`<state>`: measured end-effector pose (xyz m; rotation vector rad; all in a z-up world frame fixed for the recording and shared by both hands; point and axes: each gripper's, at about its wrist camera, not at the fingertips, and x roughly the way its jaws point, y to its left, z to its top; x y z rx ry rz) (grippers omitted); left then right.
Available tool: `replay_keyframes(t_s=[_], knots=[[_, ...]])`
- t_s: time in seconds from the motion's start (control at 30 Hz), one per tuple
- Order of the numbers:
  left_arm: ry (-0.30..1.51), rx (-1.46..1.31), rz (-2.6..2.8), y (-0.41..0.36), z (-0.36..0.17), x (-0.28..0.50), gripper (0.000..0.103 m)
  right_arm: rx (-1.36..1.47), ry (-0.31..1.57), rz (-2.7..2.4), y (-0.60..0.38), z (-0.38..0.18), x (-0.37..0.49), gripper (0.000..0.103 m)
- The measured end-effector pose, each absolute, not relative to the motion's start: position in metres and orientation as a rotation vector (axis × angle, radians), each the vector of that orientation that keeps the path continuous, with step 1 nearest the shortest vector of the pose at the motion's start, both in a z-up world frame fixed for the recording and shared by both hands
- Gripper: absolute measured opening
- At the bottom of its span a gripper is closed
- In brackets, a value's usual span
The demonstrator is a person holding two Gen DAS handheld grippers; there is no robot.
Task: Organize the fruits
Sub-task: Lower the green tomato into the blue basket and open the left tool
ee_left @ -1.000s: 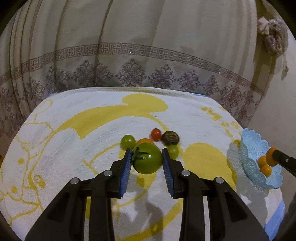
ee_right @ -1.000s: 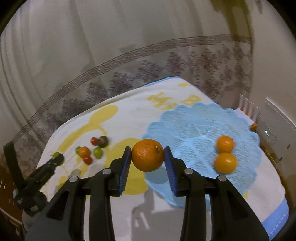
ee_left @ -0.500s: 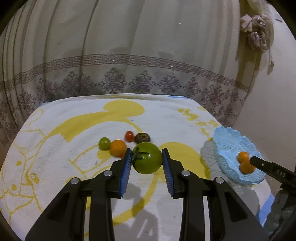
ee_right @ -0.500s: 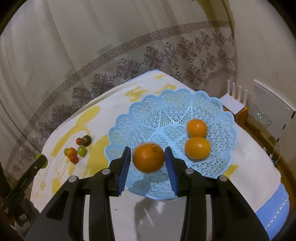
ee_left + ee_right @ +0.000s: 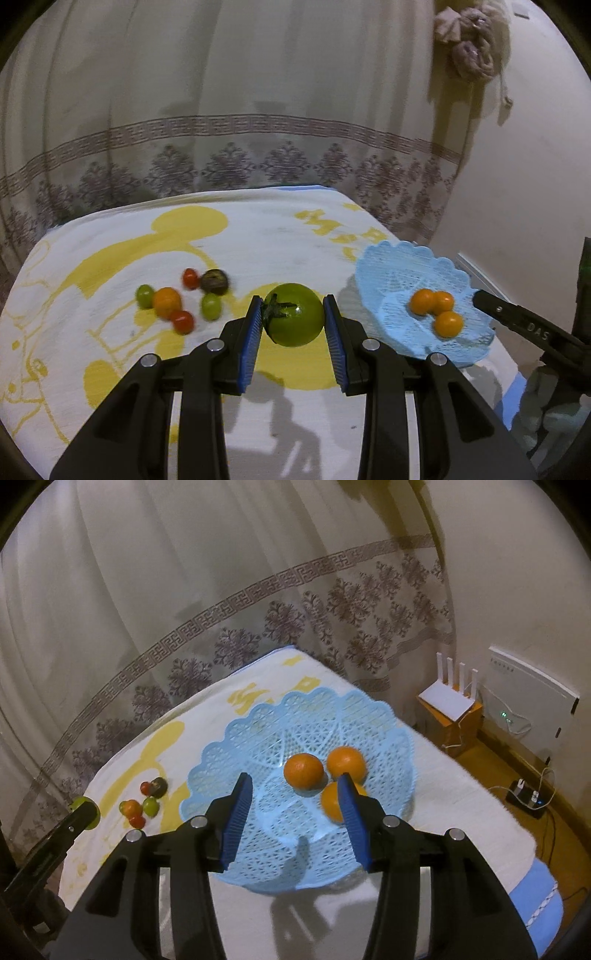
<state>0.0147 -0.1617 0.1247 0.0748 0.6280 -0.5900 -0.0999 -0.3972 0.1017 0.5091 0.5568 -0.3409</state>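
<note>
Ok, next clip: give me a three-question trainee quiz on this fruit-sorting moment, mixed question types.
1. True or false: the left claw is shut on the green tomato.
2. How many oranges lie in the blue basket? A) one B) two C) three
3. Fill in: the right claw, whose jaws have just been opening, holds ____.

Key:
1. True; both pads press its sides.
2. C, three.
3. Nothing; it hangs open over the basket.
</note>
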Motion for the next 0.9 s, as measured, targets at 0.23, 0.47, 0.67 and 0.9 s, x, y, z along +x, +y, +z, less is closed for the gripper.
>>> replay_keyframes(t_s=[0.23,0.47,0.67,0.9], knots=[[0.647,0.106,-0.677,-0.198,0.122,0.003,0.033,0.459,0.527,-0.373,-0.402,0.106,-0.105,0.055],[0.675,0.135,-0.768,-0.231,0.118,-0.005,0.033,0.474,0.514,-0.401,-0.413,0.108,-0.109,0.055],[0.675,0.162,-0.835,-0.253,0.116,-0.016,0.034,0.479,0.513,-0.402,-0.415,0.108,-0.110,0.056],[0.681,0.179,-0.835,-0.268,0.111,-0.018,0.066,0.492,0.508,-0.402,-0.418,0.110,-0.112,0.057]])
